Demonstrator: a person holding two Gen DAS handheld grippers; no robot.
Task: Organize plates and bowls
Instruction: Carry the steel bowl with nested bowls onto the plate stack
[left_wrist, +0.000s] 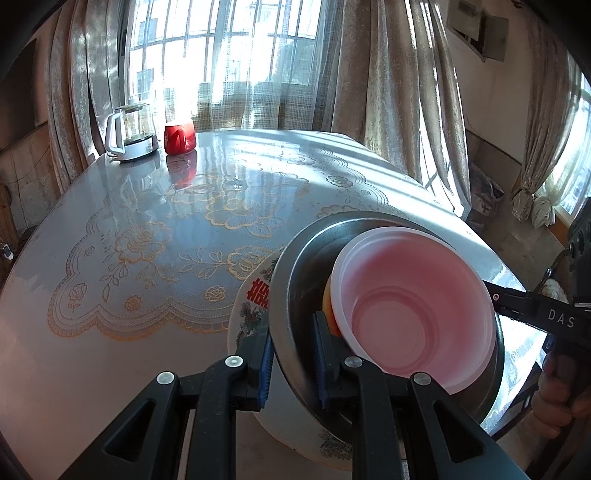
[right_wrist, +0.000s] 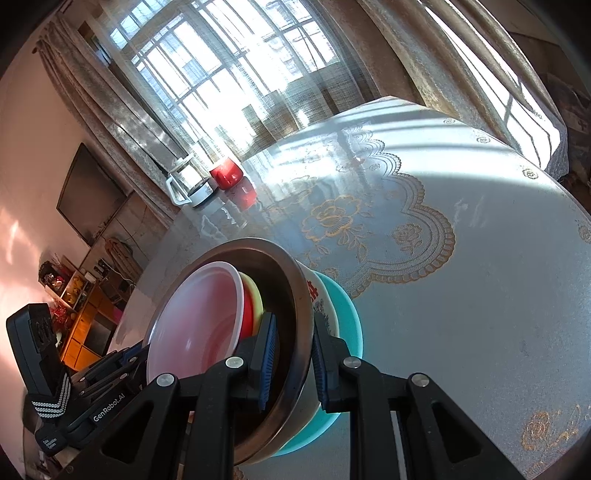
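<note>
A nested bowl stack sits at the table's near edge. A pink-white plastic bowl lies inside a steel bowl, with yellow and red bowls tucked under it. The steel bowl rests in a white bowl with a red character, over a teal bowl. My left gripper is shut on the stack's rim, one pad inside the steel bowl and one outside. On the opposite side my right gripper is shut on the rim, clamping the steel and white bowl walls together. Each gripper shows in the other's view.
The round table has a glossy cover with gold lace flowers. At its far side by the curtained window stand a white-handled glass kettle and a red mug. A hand holds the right gripper. Shelves and a wall screen are at the left in the right wrist view.
</note>
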